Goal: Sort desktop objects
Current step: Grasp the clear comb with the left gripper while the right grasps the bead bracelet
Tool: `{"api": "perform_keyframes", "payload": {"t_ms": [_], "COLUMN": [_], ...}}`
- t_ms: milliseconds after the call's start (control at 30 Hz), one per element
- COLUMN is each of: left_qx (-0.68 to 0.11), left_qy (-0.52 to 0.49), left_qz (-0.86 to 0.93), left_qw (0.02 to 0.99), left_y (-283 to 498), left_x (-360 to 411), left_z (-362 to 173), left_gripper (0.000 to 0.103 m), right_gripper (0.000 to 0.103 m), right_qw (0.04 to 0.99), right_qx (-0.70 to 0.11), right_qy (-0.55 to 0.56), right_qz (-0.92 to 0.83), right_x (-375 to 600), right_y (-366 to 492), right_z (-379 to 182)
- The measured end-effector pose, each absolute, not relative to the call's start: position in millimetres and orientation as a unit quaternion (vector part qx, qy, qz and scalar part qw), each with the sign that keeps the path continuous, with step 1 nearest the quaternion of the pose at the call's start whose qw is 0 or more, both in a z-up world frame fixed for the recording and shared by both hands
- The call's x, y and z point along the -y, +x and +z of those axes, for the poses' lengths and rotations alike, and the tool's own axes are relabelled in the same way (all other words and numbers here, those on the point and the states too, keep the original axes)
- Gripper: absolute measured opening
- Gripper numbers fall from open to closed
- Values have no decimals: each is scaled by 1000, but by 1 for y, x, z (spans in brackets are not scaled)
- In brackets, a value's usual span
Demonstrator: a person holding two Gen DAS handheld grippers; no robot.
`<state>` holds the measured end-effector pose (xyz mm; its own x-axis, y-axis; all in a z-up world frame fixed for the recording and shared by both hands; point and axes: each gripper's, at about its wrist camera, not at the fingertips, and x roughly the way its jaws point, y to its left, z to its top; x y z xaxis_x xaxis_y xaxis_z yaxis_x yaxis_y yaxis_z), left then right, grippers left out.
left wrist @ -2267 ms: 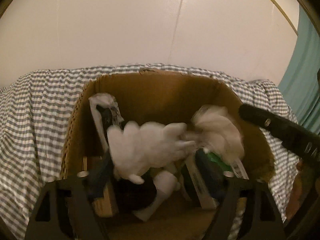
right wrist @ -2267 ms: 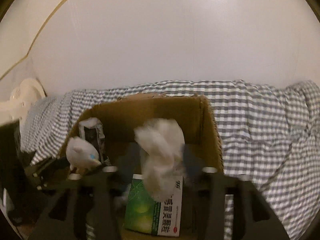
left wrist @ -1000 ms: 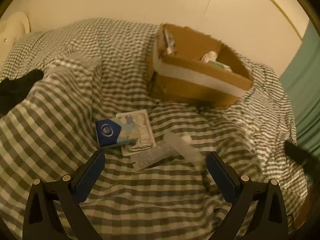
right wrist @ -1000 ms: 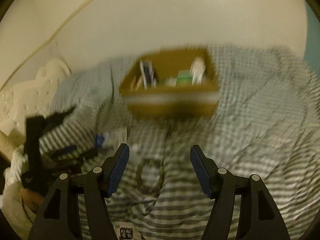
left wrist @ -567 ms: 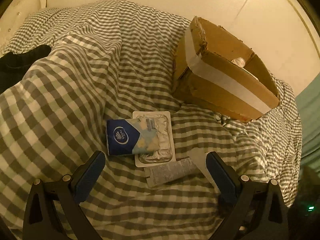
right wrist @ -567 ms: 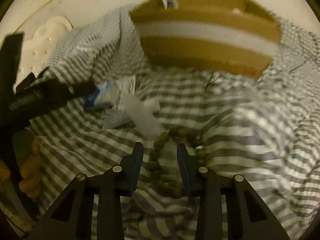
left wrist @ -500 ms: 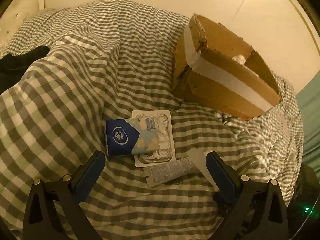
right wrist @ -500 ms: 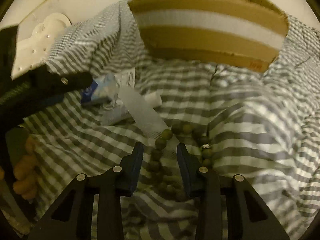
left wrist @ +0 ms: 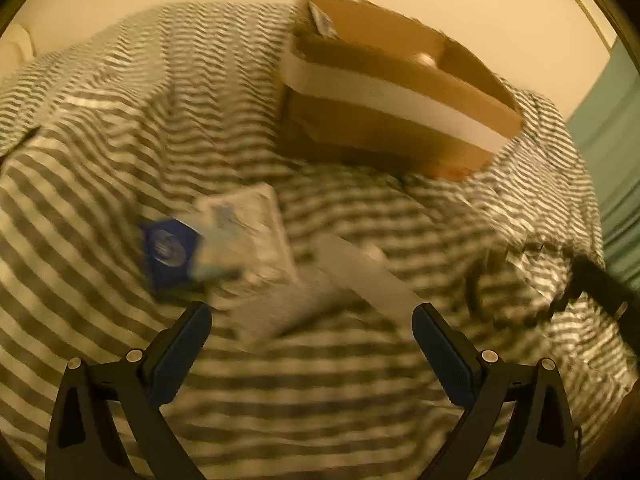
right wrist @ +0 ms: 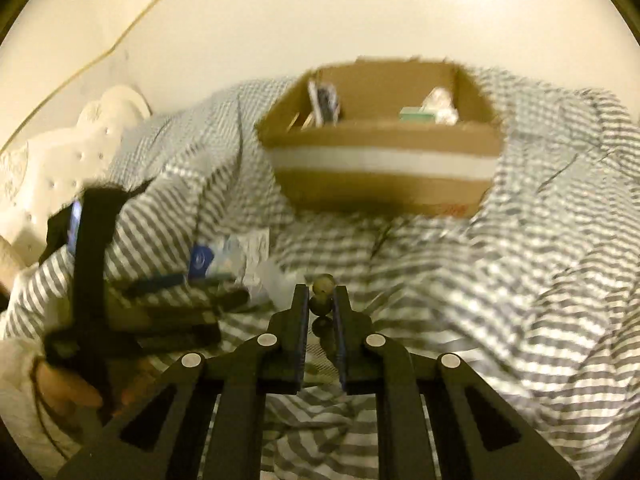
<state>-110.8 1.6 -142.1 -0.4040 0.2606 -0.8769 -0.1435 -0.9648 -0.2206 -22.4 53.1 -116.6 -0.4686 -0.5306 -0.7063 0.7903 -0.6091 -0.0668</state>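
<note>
Closest in the right wrist view, the right gripper (right wrist: 321, 300) has its 2 fingers drawn in on a string of dark round beads (right wrist: 322, 295), pinching one bead between the pads while others show just above and below it. The beads sit over the grey-and-white checked bedspread (right wrist: 520, 280).

In the left wrist view, the left gripper (left wrist: 311, 330) has its 2 blue-padded fingers spread wide, holding nothing, above the same checked cloth. The picture is blurred. Just beyond the fingertips lies a flat grey sachet (left wrist: 280, 312), and beside it a long pale strip (left wrist: 368, 276) runs at a slant. Past the left finger, a blue tissue pack (left wrist: 172, 252) overlaps a white foil-topped blister tray (left wrist: 256, 232). To the right, a loop of the bead string (left wrist: 516, 296) reaches toward the black body of the right gripper at the frame edge.

Farther back, a cardboard box (right wrist: 384, 184) with a white tape band stands on the bedspread, well apart from the small items. Inside it, the right wrist view shows a dark packet (right wrist: 326, 102) leaning at the left, a green carton (right wrist: 418, 114) and a white crumpled thing (right wrist: 440, 102) at the right. Behind the box is a plain cream wall (right wrist: 320, 20), with a white tufted headboard (right wrist: 60, 160) at far left.
</note>
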Motion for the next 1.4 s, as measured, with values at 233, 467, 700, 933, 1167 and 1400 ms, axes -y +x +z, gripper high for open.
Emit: {"api": "perform_keyframes", "payload": {"t_ms": [233, 467, 700, 933, 1167, 1400], "left_qx": [66, 52, 56, 96, 87, 56], "left_qy": [-572, -553, -530, -483, -444, -509], "left_qz": [799, 815, 828, 852, 867, 842], "left_qw": [172, 164, 173, 178, 206, 169], "left_y": [-115, -118, -108, -96, -88, -96], "left_x": [-50, -55, -30, 1, 9, -8], "left_z": [-170, -165, -133, -97, -67, -116], "left_gripper": [90, 19, 11, 11, 6, 39], "right_gripper": [11, 11, 11, 11, 11, 11], "right_qw": [392, 366, 355, 357, 368, 366], "right_qx": [-168, -161, -169, -179, -188, -186], "right_qy": [296, 315, 330, 319, 299, 300], "right_qz": [-855, -861, -858, -859, -860, -861], "right_x": [-65, -72, -72, -70, -69, -68], "right_y": [-27, -48, -59, -45, -19, -13], "right_z": [-77, -85, -98, -97, -84, -82]}}
